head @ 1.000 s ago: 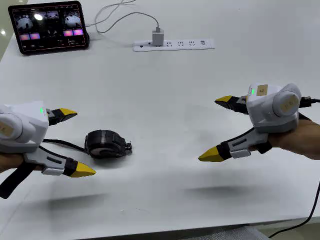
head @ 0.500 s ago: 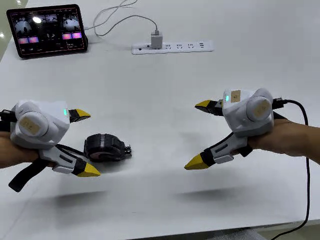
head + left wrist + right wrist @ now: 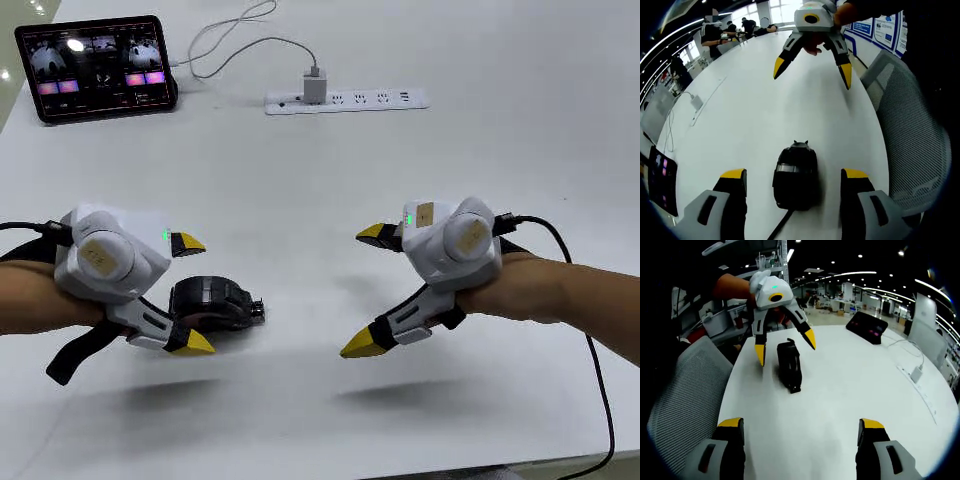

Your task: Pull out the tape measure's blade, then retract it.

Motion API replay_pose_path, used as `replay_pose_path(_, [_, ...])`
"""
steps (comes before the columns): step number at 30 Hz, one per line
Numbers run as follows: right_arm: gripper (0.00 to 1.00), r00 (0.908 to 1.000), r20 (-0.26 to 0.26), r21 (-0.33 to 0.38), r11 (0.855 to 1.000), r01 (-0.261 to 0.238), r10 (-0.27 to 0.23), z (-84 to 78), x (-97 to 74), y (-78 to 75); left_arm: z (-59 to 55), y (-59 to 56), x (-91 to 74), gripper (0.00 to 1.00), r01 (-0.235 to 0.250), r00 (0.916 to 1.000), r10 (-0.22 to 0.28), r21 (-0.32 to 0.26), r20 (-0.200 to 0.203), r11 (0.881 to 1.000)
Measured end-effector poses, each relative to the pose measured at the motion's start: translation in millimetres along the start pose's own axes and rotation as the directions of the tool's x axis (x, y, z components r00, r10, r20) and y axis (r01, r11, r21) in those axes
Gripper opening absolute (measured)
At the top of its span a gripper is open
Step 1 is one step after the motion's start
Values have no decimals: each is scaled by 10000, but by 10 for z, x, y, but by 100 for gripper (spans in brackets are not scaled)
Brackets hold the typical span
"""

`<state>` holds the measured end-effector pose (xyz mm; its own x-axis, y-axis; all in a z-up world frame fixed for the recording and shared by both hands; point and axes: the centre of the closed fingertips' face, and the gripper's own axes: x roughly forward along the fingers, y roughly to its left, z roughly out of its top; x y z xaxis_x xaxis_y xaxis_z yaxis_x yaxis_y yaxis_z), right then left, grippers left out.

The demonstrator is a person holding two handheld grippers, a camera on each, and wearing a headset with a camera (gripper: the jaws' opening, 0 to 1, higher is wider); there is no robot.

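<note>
Both grippers have drawn in toward the middle of the bench point(image 3: 300, 150) over the last second. The left gripper point(image 3: 193, 293) has come forward until its fingers straddle the tape measure point(image 3: 208, 302), where earlier it hung short of it. The right gripper point(image 3: 362, 291) has moved leftward toward the case's front end but remains well apart from it.

The tape measure itself has not shifted. It lies on the bench, black case intact, with the small hook tab at its front pointing toward the right gripper and no blade drawn out.

From the left gripper view, the case point(image 3: 796, 175) sits between the two yellow-tipped fingers point(image 3: 732, 175). These are spread wide, with bare bench showing on either side, so they bracket it without gripping. The right gripper's fingers point(image 3: 870, 424) are also spread wide and hold nothing.

This reads as the approach stage, with neither pull nor retraction begun. The likely next step is for the left fingers to close on the case to anchor it, while the right fingers narrow and line up on the hook tab, a small target needing a careful pinch.
</note>
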<state>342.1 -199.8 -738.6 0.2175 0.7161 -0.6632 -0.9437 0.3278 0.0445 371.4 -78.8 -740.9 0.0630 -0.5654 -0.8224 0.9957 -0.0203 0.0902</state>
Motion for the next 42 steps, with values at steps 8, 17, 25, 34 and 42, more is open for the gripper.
replay_pose_path(8, [81,9991,-108,-435,9981,-425,421,91,216,51,13,-5,86,61,295,9990,-289,174,-350,9994])
replay_pose_path(17, [74,9990,-211,-578,9975,-403,391,145,351,2,-40,17,119,48,309,9959,-298,110,-854,9995])
replay_pose_path(25, [69,9992,-178,-589,9976,-369,359,193,462,-31,-77,-60,177,32,604,9890,-512,636,-1385,9961])
replay_pose_path(34, [55,9983,-169,-697,9959,-574,564,256,662,19,-87,-49,187,32,530,9871,-429,619,-1541,9967])
replay_pose_path(42, [43,9944,-518,-967,9906,-972,925,293,771,40,-89,-32,190,32,436,9889,-350,571,-1445,9974])
